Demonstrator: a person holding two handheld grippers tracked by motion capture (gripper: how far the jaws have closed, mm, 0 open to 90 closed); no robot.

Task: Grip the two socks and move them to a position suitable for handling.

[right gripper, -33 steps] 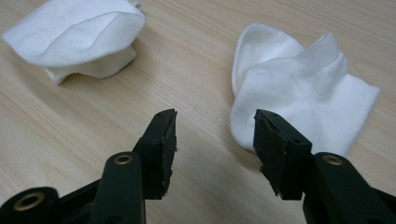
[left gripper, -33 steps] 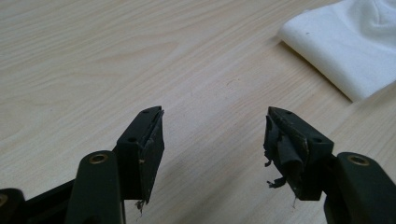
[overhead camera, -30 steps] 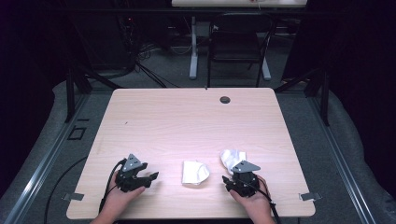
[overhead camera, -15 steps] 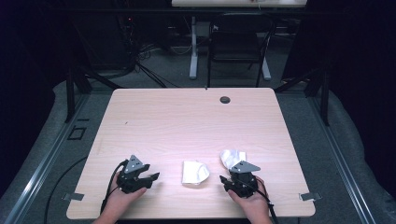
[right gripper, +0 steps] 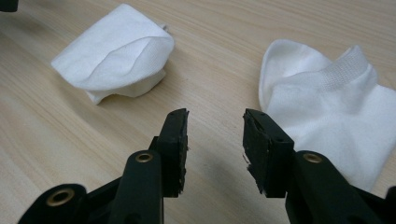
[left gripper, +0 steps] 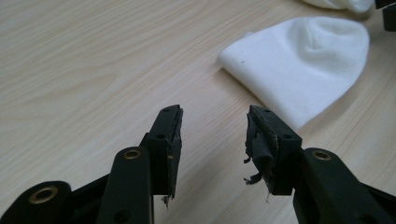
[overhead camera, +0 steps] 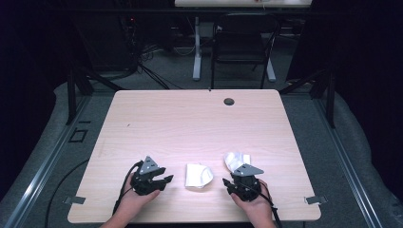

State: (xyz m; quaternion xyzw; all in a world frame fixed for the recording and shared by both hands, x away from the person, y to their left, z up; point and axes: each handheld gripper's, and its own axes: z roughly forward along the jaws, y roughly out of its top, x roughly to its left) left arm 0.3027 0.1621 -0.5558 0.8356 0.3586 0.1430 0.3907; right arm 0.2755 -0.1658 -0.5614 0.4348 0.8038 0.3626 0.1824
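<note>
A folded white sock (overhead camera: 197, 175) lies near the table's front edge between my two grippers. A second white sock (overhead camera: 235, 160) lies flat just beyond the right gripper. My left gripper (overhead camera: 165, 180) rests low on the table, open and empty, aimed right at the folded sock (left gripper: 303, 65), a short gap away. My right gripper (overhead camera: 227, 183) is also open and empty. In the right gripper view the folded sock (right gripper: 116, 51) sits ahead to the left and the flat sock (right gripper: 327, 102) lies close on the right, beside the right jaw.
The light wooden table (overhead camera: 190, 123) has a round dark grommet (overhead camera: 229, 101) near its far edge. A chair (overhead camera: 242, 42) and desk legs stand on the floor beyond the table. Cables trail from both grippers over the front edge.
My left gripper has slid a little to the right, closer to the folded sock. The right gripper and both socks have stayed where they were.
</note>
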